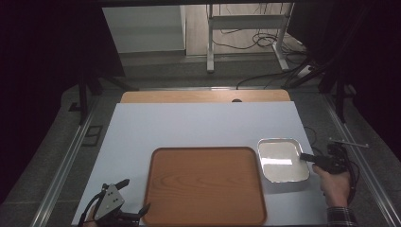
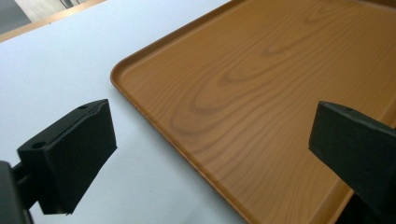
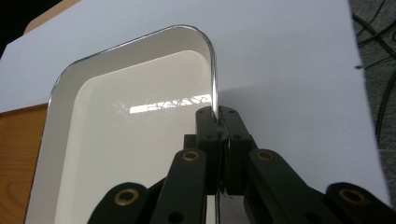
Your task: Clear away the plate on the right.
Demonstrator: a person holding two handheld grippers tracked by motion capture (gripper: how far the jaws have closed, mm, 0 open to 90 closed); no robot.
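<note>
We see a white sheet [image 1: 189, 127] covering the wooden table [image 1: 203, 96]; beyond the table, a metal stand [image 1: 246, 35] and loose cables [image 1: 257, 40] on the floor.

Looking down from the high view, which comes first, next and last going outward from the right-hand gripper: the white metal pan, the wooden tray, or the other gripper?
1. White metal pan: the right gripper is clamped on its right rim, so it touches.
2. Wooden tray: just left of the pan, mid-table.
3. Left gripper: farthest, at the tray's near left corner, jaws open.
</note>
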